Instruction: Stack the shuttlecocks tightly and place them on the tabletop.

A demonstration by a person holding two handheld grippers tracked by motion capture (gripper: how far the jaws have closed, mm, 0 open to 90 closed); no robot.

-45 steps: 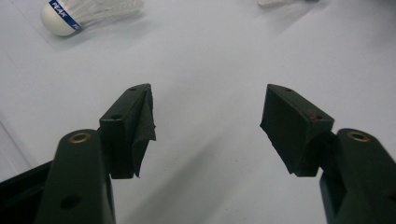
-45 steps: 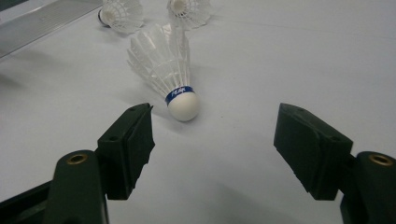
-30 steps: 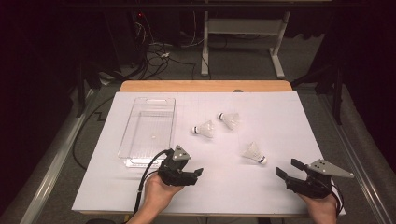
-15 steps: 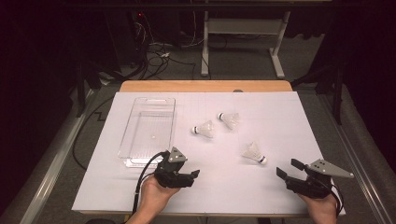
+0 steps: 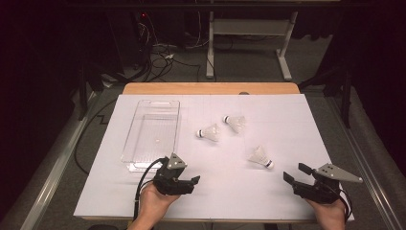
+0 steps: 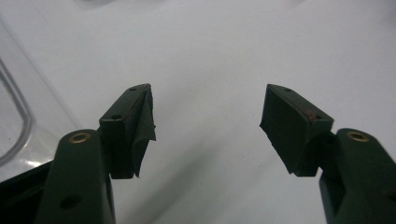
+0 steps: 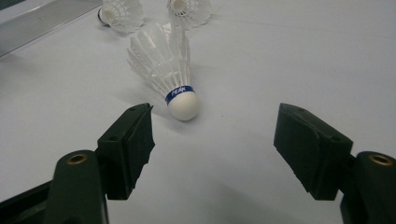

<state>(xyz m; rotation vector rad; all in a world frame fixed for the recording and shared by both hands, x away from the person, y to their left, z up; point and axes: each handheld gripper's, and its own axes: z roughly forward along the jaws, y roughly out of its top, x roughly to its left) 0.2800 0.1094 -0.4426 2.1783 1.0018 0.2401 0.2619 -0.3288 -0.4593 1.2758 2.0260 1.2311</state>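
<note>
On the counter: a white sheet covers the counter (image 5: 287, 191), and three birdies lie on it, none in the box.
Clear box: an empty clear box (image 5: 152, 134) sits on the left side of the sheet, just past the left gripper.
Nearest birdie: the nearest birdie (image 5: 261, 156) lies on its side, near the right gripper, its round white tip pointing toward that gripper.
Other two birdies: the middle birdie (image 5: 208, 132) and the far birdie (image 5: 234, 121) lie on their sides near each other, between the box and the nearest one.
Right gripper: the right gripper (image 5: 297, 173) is low over the sheet, and its fingers are spread wide with nothing in them; the nearest birdie (image 7: 164, 70) is just ahead of them.
Left gripper: the left gripper (image 5: 194, 182) is by the near end of the box; its fingers (image 6: 135, 126) are wide apart and hold nothing.
Done: nothing looks done yet.
Left to do: my guess is that all three birdies go into the box, starting with the nearest one.
</note>
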